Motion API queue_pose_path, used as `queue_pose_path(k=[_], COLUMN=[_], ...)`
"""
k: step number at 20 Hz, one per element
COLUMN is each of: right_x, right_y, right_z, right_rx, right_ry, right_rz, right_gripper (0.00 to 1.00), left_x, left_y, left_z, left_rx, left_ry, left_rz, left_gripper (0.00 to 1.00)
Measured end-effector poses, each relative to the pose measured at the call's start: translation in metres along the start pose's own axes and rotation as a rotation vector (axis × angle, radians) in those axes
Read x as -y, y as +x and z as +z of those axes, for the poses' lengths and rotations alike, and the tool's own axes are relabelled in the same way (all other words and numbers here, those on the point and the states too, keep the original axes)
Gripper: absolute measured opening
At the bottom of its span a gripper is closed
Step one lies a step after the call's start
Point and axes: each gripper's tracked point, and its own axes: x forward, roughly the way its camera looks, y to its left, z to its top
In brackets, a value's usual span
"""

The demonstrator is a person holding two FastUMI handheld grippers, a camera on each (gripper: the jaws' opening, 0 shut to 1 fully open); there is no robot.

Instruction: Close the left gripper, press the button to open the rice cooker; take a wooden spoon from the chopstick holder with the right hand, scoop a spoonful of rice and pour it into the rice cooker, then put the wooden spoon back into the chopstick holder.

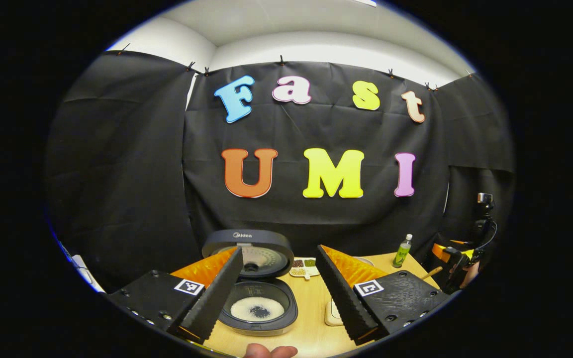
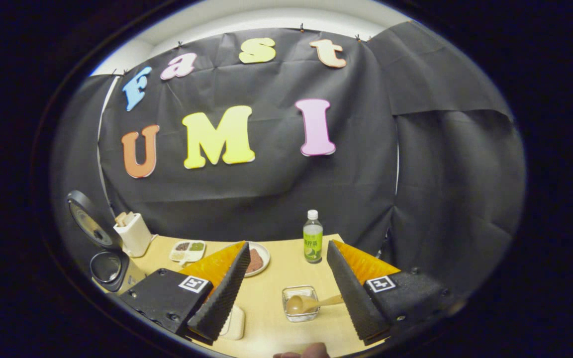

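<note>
I am looking over the bench (image 2: 271, 298), the biggest thing here, and taking the rice cooker (image 1: 259, 311) as my landmark. In the left gripper view the cooker is standing open, its lid (image 1: 248, 251) tilted up behind the pot, and white rice with a dark patch in the middle is lying in the bottom of the pot. In the right gripper view the cooker (image 2: 110, 268) is sitting at the bench's left edge, with the chopstick holder (image 2: 133, 233) just behind it to the right.

I am holding the left claw (image 1: 279, 293) above the cooker with its fingers spread wide and nothing between them. The right claw (image 2: 286, 293) is hanging well to the right of the cooker, its fingers likewise spread and gripping nothing.

Right of the cooker a green bottle (image 2: 312, 242) is standing upright near the back of the bench. A round plate (image 2: 259, 256) is lying between the cooker and the bottle, partly behind a claw finger. A divided dish (image 2: 187, 250) of small servings is sitting just right of the chopstick holder. A small clear bowl (image 2: 300, 304) is sitting well to the right of the cooker, and the wooden spoon (image 2: 306, 303) is resting in it, head in the bowl, handle running off to the right over the rim.
</note>
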Motion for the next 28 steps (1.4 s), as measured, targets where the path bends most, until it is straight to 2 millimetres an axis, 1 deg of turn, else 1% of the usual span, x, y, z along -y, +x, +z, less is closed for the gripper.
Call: queue_pose_path(k=[1,3,5,8,9,10,13,16,18,21,25,28], right_x=[-0.010,-0.021,-0.036,-0.057,-0.063,-0.067,-0.071,-0.065,-0.060,-0.054,-0.051,-0.056], right_y=[-0.010,-0.031,-0.047,-0.071,-0.077,-0.084,-0.099,-0.107,-0.110,-0.112,-0.114,-0.117], right_z=[0.007,0.014,0.013,-0.002,-0.006,-0.012,-0.031,-0.049,-0.056,-0.059,-0.048,-0.042], right_rx=[0.015,0.039,0.037,0.003,-0.005,-0.015,-0.056,-0.096,-0.115,-0.125,-0.103,-0.092], right_ry=[-0.002,-0.005,0.012,0.032,0.032,0.027,0.020,0.035,0.049,0.062,0.048,0.035], right_rz=[0.015,0.039,0.071,0.117,0.128,0.136,0.142,0.120,0.103,0.083,0.073,0.091], right_gripper=[1.00,1.00,1.00,1.00,1.00,1.00,1.00,1.00,1.00,0.99,1.00,1.00], left_x=[-0.004,-0.011,-0.013,-0.020,-0.023,-0.027,-0.043,-0.055,-0.058,-0.058,-0.063,-0.060], left_y=[0.008,0.028,0.049,0.080,0.092,0.102,0.132,0.153,0.161,0.166,0.166,0.156], left_z=[0.006,0.009,0.006,0.002,0.002,-0.002,-0.019,-0.032,-0.041,-0.049,-0.057,-0.062], left_rx=[0.001,-0.011,-0.056,-0.103,-0.119,-0.139,-0.208,-0.268,-0.304,-0.335,-0.359,-0.365], left_ry=[0.005,0.016,-0.005,-0.026,-0.033,-0.044,-0.037,-0.035,-0.029,-0.028,-0.020,-0.009], left_rz=[0.007,0.013,0.013,0.022,0.024,0.025,0.049,0.057,0.057,0.045,0.062,0.066], left_gripper=[0.95,0.94,0.94,0.95,0.97,0.95,0.95,0.95,0.95,0.95,0.95,0.96])
